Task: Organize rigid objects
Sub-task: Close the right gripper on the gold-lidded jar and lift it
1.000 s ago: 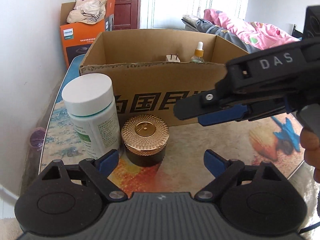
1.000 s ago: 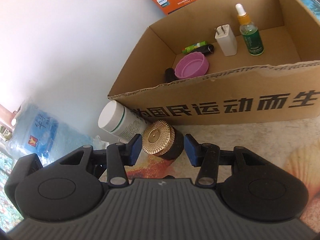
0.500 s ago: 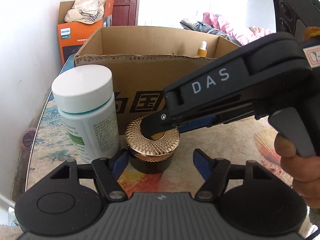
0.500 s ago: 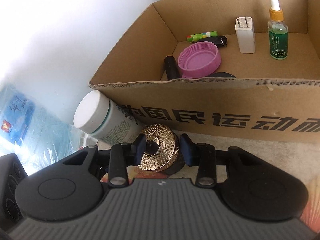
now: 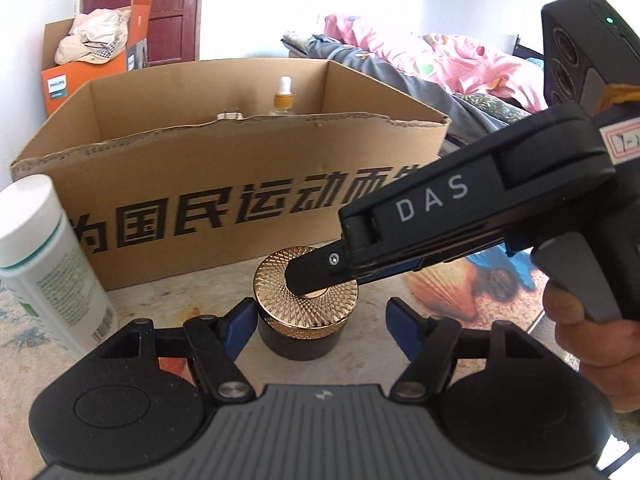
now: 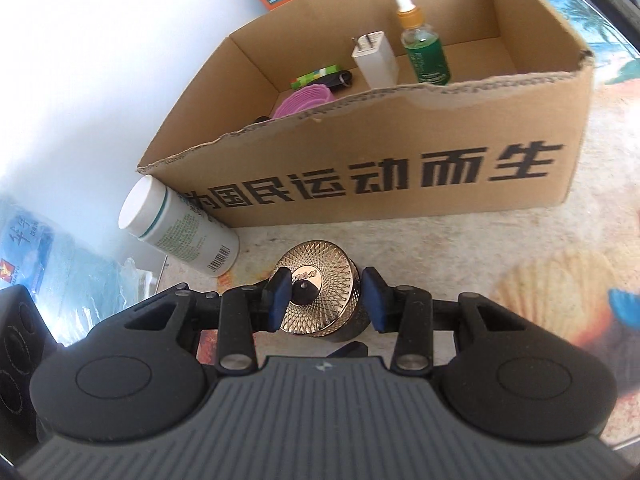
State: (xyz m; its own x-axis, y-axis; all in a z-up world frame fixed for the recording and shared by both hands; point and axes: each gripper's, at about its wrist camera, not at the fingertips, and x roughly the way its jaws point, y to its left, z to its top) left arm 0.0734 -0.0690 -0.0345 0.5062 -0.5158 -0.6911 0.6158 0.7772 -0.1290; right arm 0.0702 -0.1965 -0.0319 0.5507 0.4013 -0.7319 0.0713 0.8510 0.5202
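A dark jar with a gold patterned lid stands on the patterned table in front of a cardboard box. My right gripper is shut on the jar at its lid, one blue pad on each side. In the left wrist view it reaches in from the right, with a finger across the lid. My left gripper is open around the jar's body: its left pad is close to the jar, its right pad well apart. A white bottle stands to the left.
The box holds a green dropper bottle, a white charger, a pink lid and small items. An orange carton stands behind it, pink bedding at the back right. A white wall runs along the left. A hand grips the right tool.
The right gripper has come in over the jar and closed on its lid. The jar now sits further right, away from the white bottle. The left gripper's fingers have narrowed around it.
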